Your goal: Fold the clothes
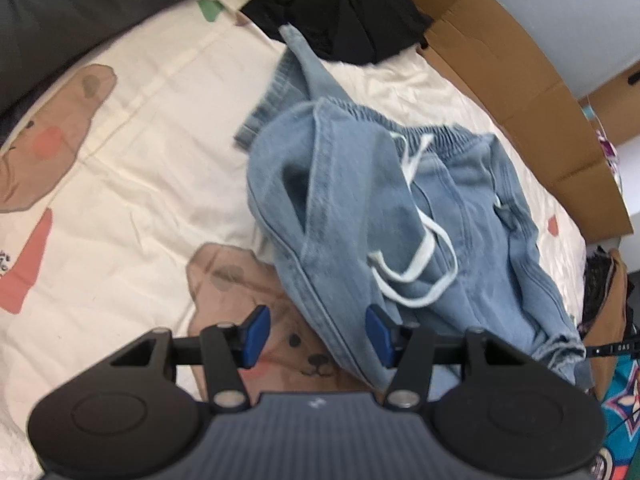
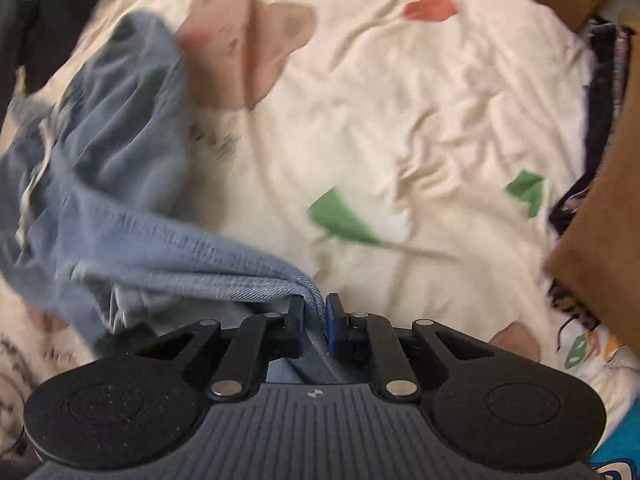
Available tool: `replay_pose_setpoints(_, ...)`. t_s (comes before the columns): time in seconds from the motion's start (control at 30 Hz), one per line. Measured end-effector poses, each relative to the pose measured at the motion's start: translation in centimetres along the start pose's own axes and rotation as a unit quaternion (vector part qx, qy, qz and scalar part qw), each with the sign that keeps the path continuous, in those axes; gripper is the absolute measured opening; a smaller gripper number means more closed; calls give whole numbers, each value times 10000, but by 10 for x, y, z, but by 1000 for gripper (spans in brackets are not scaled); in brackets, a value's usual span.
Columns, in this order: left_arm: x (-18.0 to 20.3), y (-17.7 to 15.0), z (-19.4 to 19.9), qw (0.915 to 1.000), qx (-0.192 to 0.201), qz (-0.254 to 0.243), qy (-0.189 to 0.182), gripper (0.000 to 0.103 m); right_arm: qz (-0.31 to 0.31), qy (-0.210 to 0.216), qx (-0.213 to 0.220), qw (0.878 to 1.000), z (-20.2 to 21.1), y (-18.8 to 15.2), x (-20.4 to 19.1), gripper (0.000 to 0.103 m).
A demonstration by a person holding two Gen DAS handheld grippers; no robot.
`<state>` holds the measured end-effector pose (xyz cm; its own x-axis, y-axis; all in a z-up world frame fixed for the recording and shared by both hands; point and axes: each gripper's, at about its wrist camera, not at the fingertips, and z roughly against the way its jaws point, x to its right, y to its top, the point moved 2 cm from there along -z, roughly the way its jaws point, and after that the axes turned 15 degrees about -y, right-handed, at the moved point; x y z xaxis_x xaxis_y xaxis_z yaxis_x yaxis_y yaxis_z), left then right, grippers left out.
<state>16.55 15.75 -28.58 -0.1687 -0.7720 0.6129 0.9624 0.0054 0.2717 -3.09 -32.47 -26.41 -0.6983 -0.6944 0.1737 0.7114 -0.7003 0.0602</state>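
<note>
Light blue denim shorts [image 1: 360,200] with a white drawstring [image 1: 416,272] lie crumpled on a cream bedsheet [image 1: 140,140] printed with bears. My left gripper [image 1: 318,336] hovers open at the shorts' near edge, and a fold of denim passes between its blue pads [image 1: 256,332] without being pinched. In the right wrist view the same shorts [image 2: 120,184] stretch from the left toward my right gripper [image 2: 314,324], which is shut on a corner of the denim.
A black garment [image 1: 340,4] is heaped at the far end of the bed. Brown cardboard boxes [image 1: 520,88] line the right side, and cardboard [image 2: 596,208] also borders the sheet [image 2: 420,120] in the right wrist view. A dark grey pillow [image 1: 80,12] lies at the upper left.
</note>
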Motion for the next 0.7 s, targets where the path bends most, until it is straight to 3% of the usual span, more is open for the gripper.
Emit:
replay_pose_setpoints(0.07, -2, 5, 3, 9999, 109, 20, 23, 56, -70, -228, 90, 9997, -5, 6, 5, 0)
replay_pose_setpoints(0.17, -4, 12, 7, 9996, 263, 16, 34, 55, -294, -540, 160, 9980, -12, 18, 19, 0)
replay_pose_setpoints(0.33, -8, 23, 8, 9990, 427, 41, 112, 52, -336, -341, 342, 9983, -2, 33, 20, 0)
replay_pose_setpoints(0.7, -16, 46, 11, 9971, 635, 44, 425, 47, -183, 153, 543, 9982, 5, 54, -24, 0)
